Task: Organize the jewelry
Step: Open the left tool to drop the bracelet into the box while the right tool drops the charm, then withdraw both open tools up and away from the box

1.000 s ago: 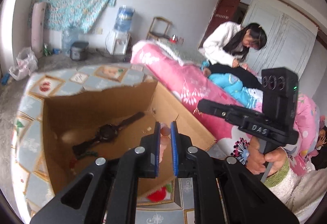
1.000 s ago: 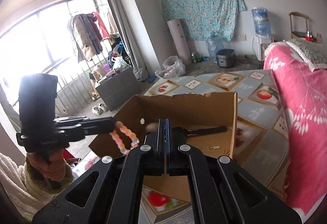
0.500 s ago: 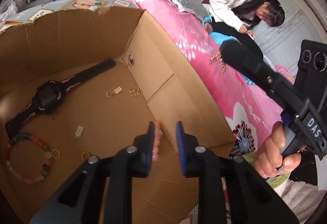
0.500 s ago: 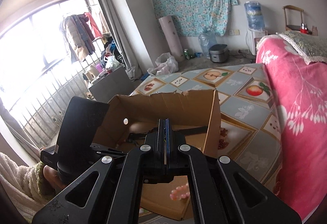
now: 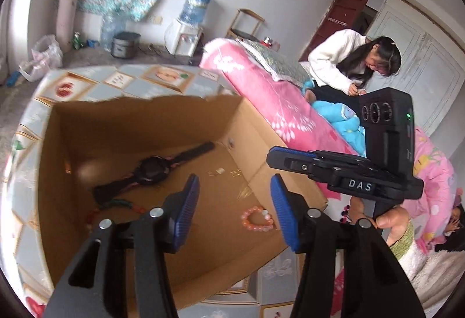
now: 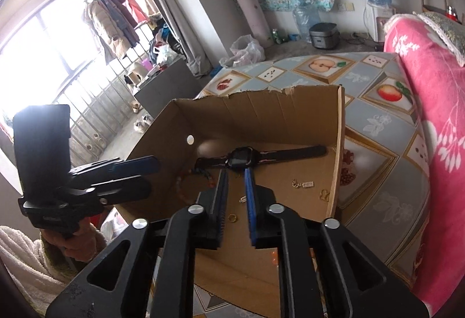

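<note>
Left wrist view: pink-and-white bead bracelet [image 5: 257,217] lies coiled on cardboard box [image 5: 139,120] floor; left gripper [image 5: 234,212] empty, jaws just widened; right gripper [image 6: 236,199] narrowly parted, apparently empty.

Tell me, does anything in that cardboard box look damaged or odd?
Yes: the box has a ragged, torn top edge along its far wall, as if the flaps were ripped off. Inside, the jewelry lies loose on the bare floor: a watch, a pink bracelet and small gold bits scattered apart, with no dividers.
</note>
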Tool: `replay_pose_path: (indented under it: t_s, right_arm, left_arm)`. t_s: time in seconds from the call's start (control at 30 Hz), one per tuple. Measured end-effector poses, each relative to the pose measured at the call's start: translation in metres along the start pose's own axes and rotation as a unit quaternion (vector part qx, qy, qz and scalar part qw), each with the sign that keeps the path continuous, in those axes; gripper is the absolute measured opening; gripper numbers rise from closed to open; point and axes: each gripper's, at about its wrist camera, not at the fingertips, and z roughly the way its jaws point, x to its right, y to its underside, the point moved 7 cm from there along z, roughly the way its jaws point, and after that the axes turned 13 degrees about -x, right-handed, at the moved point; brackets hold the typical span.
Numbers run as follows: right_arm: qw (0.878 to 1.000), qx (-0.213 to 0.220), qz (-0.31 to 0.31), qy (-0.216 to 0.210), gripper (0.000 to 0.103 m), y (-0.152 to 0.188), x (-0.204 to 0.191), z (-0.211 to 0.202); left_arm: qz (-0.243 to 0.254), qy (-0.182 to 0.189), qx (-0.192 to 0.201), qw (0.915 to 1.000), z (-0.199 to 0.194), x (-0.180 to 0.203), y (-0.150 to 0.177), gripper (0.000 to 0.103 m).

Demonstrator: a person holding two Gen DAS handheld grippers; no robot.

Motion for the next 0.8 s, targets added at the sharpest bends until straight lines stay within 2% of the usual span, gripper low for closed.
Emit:
replay_pose_path:
  t_s: [0.17, 0.27, 0.43, 0.57, 0.67, 0.73, 0.8]
  right_arm:
    - [0.999, 0.024, 0.018, 0.012, 0.028, 0.001, 0.001, -0.019]
    - [0.998, 0.047, 0.034, 0.020, 0.037, 0.008, 0.002, -0.035]
    - [0.992, 0.091, 0.070, 0.052, 0.060, 0.029, 0.006, -0.063]
    - [0.982, 0.112, 0.132, 0.071, 0.064, 0.048, 0.024, -0.071]
    - [0.973, 0.095, 0.196, 0.077, 0.064, 0.066, 0.048, -0.057]
    - [0.970, 0.076, 0.226, 0.057, 0.064, 0.076, 0.058, -0.043]
    - [0.969, 0.052, 0.238, 0.028, 0.064, 0.080, 0.061, -0.028]
  left_arm:
    - [-0.006, -0.031, 0.026, 0.9992, -0.026, -0.016, 0.010, 0.060]
    - [-0.003, -0.052, 0.042, 0.9977, -0.041, -0.025, 0.019, 0.067]
    - [0.001, -0.103, 0.059, 0.9929, -0.059, -0.036, 0.033, 0.081]
    - [-0.027, -0.131, 0.073, 0.9884, -0.072, -0.061, 0.043, 0.085]
    - [-0.080, -0.123, 0.056, 0.9876, -0.068, -0.092, 0.054, 0.086]
    - [-0.113, -0.106, 0.036, 0.9872, -0.059, -0.106, 0.061, 0.086]
    - [-0.141, -0.073, 0.012, 0.9873, -0.048, -0.115, 0.068, 0.086]
